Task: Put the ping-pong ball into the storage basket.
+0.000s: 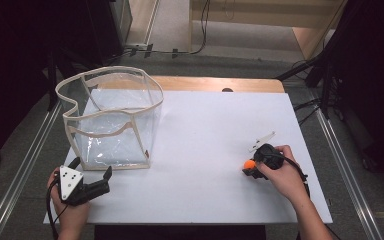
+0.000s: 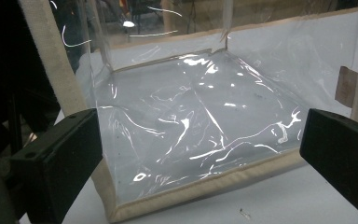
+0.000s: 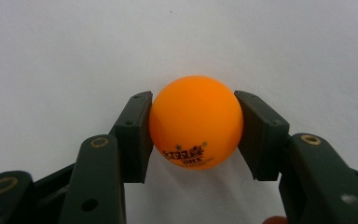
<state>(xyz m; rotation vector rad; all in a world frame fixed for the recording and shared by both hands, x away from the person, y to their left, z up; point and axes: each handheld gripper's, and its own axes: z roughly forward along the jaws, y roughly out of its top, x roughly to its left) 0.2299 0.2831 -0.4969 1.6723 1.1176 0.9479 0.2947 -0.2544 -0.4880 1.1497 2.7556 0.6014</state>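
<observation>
In the high view, the left tool [image 1: 91, 172] rests low at the near left corner of the white worktop [image 1: 205, 130], its jaws spread wide and holding nothing, pointed toward the clear bag [image 1: 111, 117] that stands upright just beyond it. The bag has cream fabric edging and an open top. Well apart, toward the near right, the right tool [image 1: 250, 165] sits in the person's hand with a small orange ball [image 1: 249, 163] at its tip, low over the worktop.

In the left gripper view, both black jaws stand far apart at the edges of the picture, with nothing between them. The bag's clear front wall [image 2: 191, 121] and its cream bottom seam lie straight ahead, close but not touching either jaw.

In the right gripper view, the two jaws are closed part way and press on opposite sides of the orange ball [image 3: 196, 122], which has dark printed lettering low on its face. White worktop [image 3: 74, 56] lies behind the ball.
</observation>
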